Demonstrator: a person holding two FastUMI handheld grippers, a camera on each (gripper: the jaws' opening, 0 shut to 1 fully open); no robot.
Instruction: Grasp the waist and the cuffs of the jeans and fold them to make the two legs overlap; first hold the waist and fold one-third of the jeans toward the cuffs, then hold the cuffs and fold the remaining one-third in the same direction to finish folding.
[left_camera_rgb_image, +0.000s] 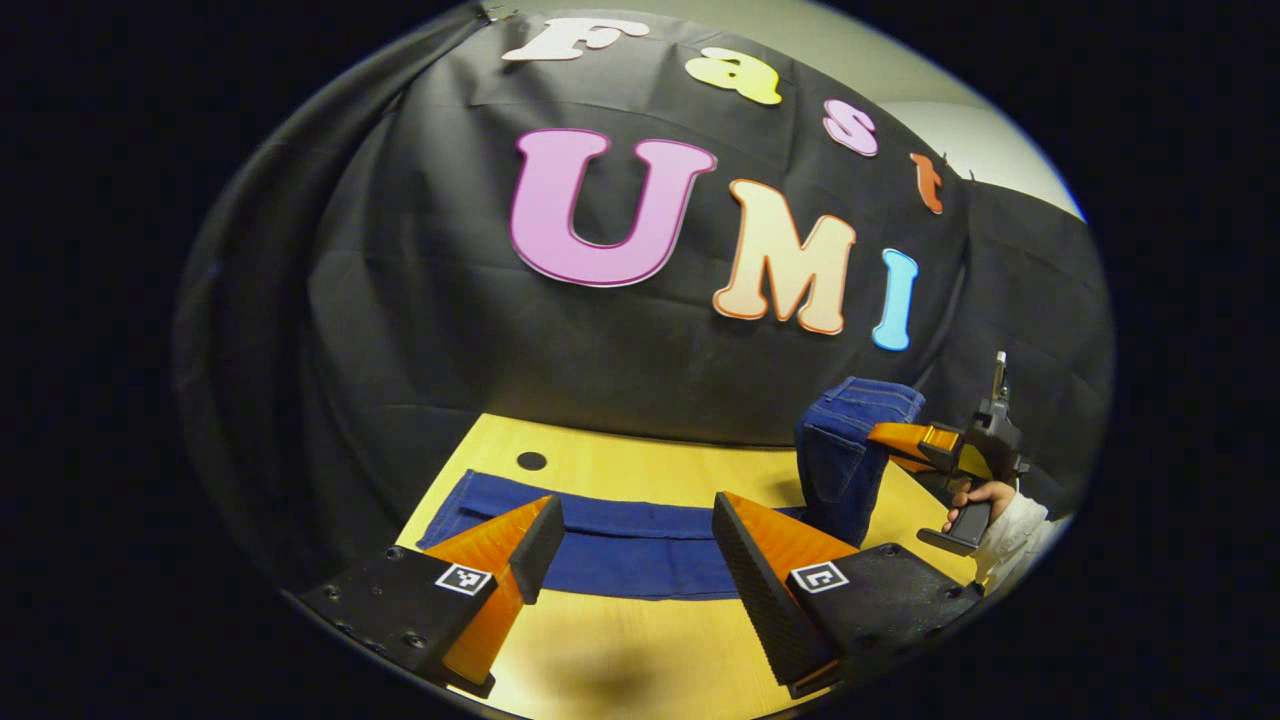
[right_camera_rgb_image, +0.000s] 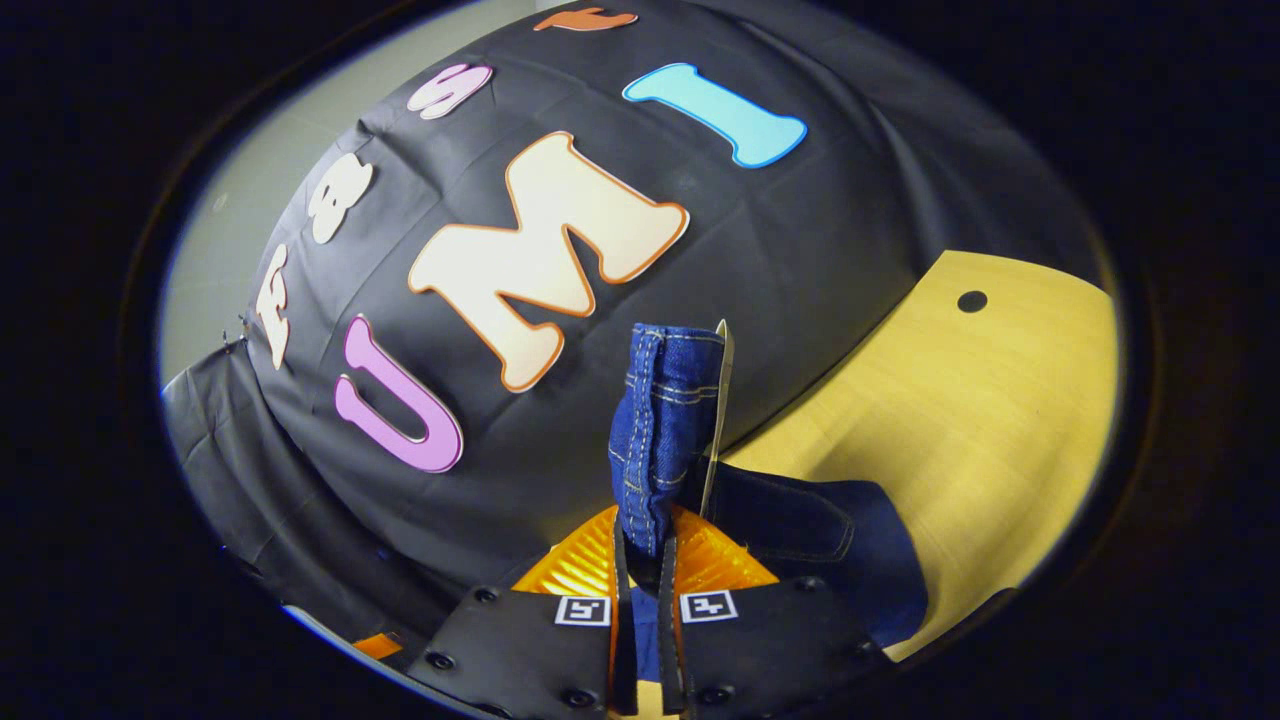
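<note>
Dark blue jeans (left_camera_rgb_image: 620, 540) lie in a long band across the yellow table (left_camera_rgb_image: 640, 650) in the left gripper view. Their right end, the waist (left_camera_rgb_image: 855, 440), is lifted off the table by the right gripper (left_camera_rgb_image: 890, 440), held by a hand at the far right. My left gripper (left_camera_rgb_image: 635, 540) hovers open above the table, just in front of the flat legs, with nothing between its fingers. In the right gripper view the right gripper (right_camera_rgb_image: 640, 545) is shut on the waistband (right_camera_rgb_image: 665, 420), which stands up from the jaws, the rest of the denim (right_camera_rgb_image: 820, 550) trailing down to the table.
The black cloth wall rises straight behind the table. A small dark hole (left_camera_rgb_image: 531, 461) marks the tabletop near the back left, seen too as a hole (right_camera_rgb_image: 971, 301) in the right gripper view. Bare yellow tabletop (right_camera_rgb_image: 1000, 430) stretches beyond the jeans.
</note>
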